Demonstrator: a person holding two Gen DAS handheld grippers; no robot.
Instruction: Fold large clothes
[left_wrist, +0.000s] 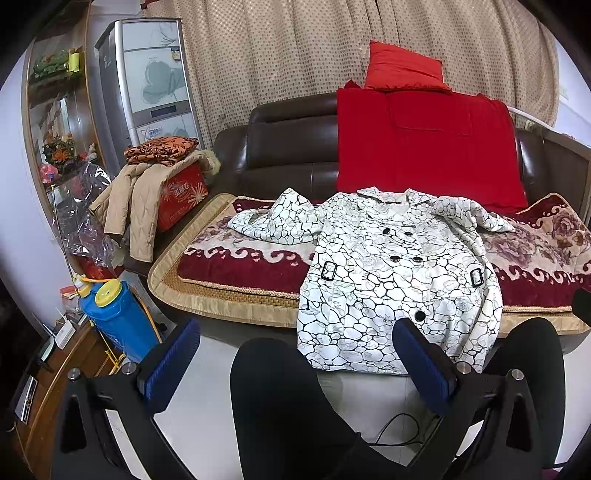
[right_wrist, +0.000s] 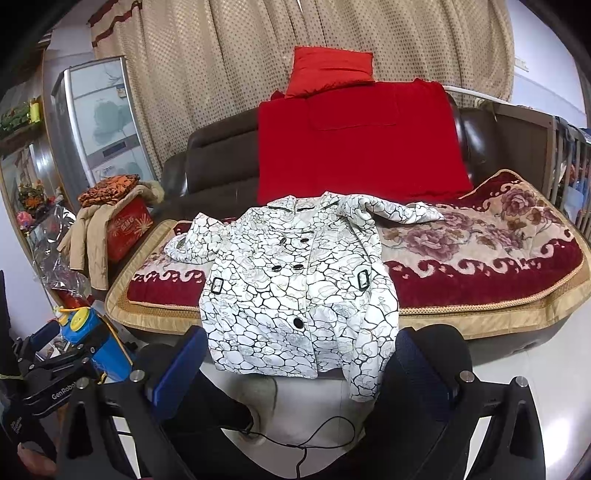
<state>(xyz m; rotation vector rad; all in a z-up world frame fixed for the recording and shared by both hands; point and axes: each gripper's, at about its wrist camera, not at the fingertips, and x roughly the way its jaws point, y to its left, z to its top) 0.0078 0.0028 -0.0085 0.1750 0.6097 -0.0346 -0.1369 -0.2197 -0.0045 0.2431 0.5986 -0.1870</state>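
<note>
The white patterned coat (left_wrist: 399, 273) lies front-up on the sofa (left_wrist: 288, 147) seat, hem hanging over the edge toward the person, so it is easy to reach. The left gripper (left_wrist: 295, 354) and right gripper (right_wrist: 299, 365) wait before it, fingers wide and empty.

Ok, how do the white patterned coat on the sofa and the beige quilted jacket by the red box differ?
The white patterned coat lies spread flat, front up and buttoned, on the sofa cushion; the beige quilted jacket hangs crumpled over a red box. The coat has a black crackle print, the jacket is plain. Both are unfolded outerwear.
</note>
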